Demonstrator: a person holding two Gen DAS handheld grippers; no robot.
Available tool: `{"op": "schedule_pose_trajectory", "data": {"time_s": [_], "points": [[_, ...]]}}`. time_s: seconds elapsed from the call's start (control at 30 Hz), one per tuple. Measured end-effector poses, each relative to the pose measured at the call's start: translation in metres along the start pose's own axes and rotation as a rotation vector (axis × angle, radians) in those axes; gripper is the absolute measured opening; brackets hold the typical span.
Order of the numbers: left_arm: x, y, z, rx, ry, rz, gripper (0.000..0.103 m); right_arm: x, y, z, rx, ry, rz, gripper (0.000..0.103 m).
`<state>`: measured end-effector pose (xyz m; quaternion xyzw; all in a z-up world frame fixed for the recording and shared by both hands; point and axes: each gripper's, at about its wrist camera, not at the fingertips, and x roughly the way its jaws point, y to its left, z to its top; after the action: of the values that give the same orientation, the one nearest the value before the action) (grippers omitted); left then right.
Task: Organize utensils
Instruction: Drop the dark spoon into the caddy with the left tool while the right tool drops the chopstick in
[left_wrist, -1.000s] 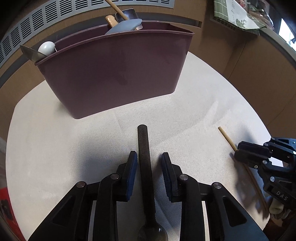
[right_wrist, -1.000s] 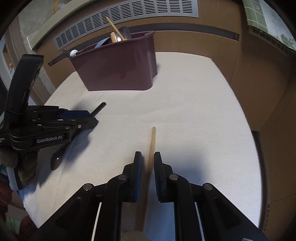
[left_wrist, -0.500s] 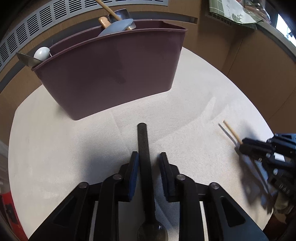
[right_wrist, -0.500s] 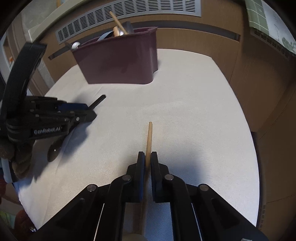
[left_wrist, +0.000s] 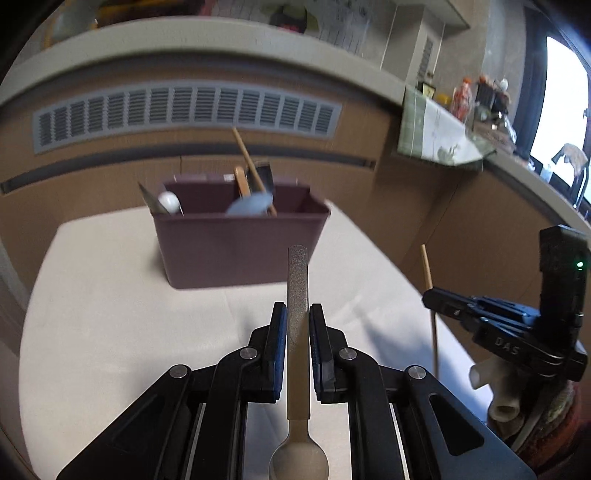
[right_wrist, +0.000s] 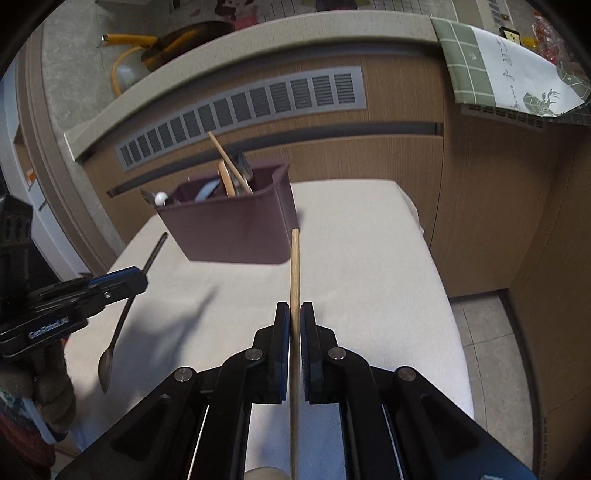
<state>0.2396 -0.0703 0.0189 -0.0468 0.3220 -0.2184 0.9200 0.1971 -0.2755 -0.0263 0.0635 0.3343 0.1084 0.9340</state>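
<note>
My left gripper (left_wrist: 297, 312) is shut on a dark metal spoon (left_wrist: 297, 280), handle pointing forward, bowl toward the camera, held above the table. It also shows in the right wrist view (right_wrist: 125, 317). My right gripper (right_wrist: 294, 310) is shut on a thin wooden utensil (right_wrist: 294, 266), lifted off the table; it shows in the left wrist view (left_wrist: 428, 273). The maroon utensil bin (left_wrist: 240, 247) stands ahead at the table's far side, also in the right wrist view (right_wrist: 236, 229), and holds several utensils.
A white cloth covers the table (right_wrist: 369, 258). A wooden cabinet wall with a grey vent (left_wrist: 184, 114) runs behind the bin. A green patterned cloth (right_wrist: 498, 62) hangs from the counter at the right. The floor (right_wrist: 491, 350) drops off right of the table.
Both grippers closed on their utensils and lifted them off the table, drawing back from the bin. The bin now looks farther away in both views.
</note>
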Motion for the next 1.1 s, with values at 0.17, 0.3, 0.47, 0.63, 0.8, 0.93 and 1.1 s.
{"op": "schedule_pose_trajectory", "data": {"time_s": [0.17,0.3,0.47,0.63,0.8,0.93,1.1], "points": [[-0.043,0.004,0.008,-0.048,-0.154,0.0,0.012,-0.008,0.007,0.019,0.027,-0.07,0.037,0.005],[-0.081,0.012,0.053,-0.084,-0.39,0.028,0.012,-0.03,0.018,0.056,0.014,-0.211,0.045,0.005],[-0.094,0.012,0.125,-0.048,-0.652,0.095,0.012,-0.083,0.042,0.144,-0.067,-0.472,0.014,0.005],[-0.063,0.038,0.143,-0.108,-0.777,0.106,0.012,-0.09,0.064,0.2,-0.134,-0.589,-0.018,0.005],[-0.016,0.07,0.132,-0.201,-0.752,0.14,0.012,-0.046,0.066,0.213,-0.148,-0.547,-0.014,0.005],[0.012,0.08,0.122,-0.201,-0.721,0.186,0.012,-0.004,0.058,0.208,-0.124,-0.476,0.008,0.005],[0.038,0.077,0.111,-0.179,-0.722,0.226,0.012,0.036,0.054,0.202,-0.104,-0.412,0.015,0.005]]}}
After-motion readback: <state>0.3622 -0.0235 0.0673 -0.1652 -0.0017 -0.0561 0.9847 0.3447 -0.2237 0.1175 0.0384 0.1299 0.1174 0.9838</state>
